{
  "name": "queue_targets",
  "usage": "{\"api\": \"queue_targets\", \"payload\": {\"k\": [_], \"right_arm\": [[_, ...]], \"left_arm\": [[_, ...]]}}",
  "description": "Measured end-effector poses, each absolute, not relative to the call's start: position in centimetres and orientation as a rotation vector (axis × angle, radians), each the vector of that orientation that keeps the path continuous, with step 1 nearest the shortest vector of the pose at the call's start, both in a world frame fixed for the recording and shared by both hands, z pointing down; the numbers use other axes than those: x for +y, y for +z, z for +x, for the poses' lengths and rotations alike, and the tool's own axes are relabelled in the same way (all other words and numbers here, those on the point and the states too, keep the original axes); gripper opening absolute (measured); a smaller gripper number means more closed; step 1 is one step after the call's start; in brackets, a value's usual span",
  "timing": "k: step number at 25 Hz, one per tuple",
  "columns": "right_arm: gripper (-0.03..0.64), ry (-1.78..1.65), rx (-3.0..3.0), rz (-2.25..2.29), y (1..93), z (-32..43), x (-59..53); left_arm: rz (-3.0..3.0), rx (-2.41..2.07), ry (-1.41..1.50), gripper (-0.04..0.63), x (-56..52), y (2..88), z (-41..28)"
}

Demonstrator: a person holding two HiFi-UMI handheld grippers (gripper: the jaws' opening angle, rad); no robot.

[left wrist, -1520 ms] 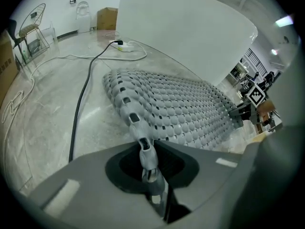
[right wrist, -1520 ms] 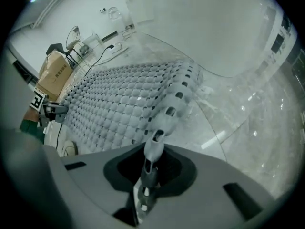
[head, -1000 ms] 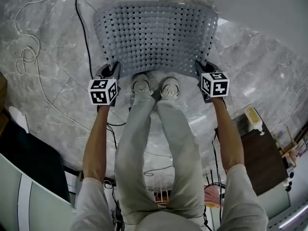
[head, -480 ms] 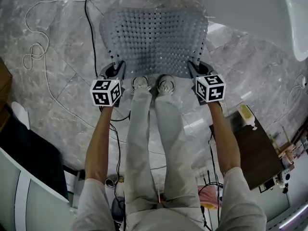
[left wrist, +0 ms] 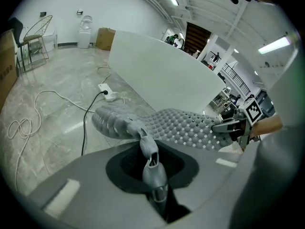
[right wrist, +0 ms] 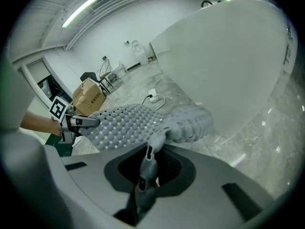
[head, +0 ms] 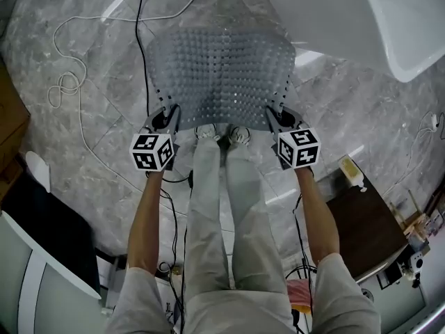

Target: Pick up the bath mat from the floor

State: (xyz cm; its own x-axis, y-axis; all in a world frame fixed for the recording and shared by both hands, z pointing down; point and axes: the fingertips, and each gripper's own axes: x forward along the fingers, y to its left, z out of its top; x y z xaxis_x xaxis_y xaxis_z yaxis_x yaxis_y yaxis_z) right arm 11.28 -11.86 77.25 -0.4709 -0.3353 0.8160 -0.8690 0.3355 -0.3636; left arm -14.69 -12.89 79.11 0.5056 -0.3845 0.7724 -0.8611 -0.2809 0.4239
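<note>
Above the marble floor [head: 90, 138], we hold the grey bath mat [head: 222, 68] by its near corners, the left gripper [head: 165, 113] and the right gripper [head: 277, 115] each clamped narrow on one corner, and the mat stretches forward from both, equally near each, far end drooping.

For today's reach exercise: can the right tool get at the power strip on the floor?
Probably not: the right tool is shut on the mat, and the power strip lies beyond it.
</note>
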Motion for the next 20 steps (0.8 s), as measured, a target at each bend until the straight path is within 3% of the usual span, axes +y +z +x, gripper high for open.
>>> {"api": "queue_targets", "payload": {"k": [20], "right_arm": [[0.049, 0.928, -2.164, 1.183, 57.5, 11.5, -15.5]], "left_arm": [[2.034, -1.085, 0.464, 0.052, -17.3, 58.9, -12.6]]}}
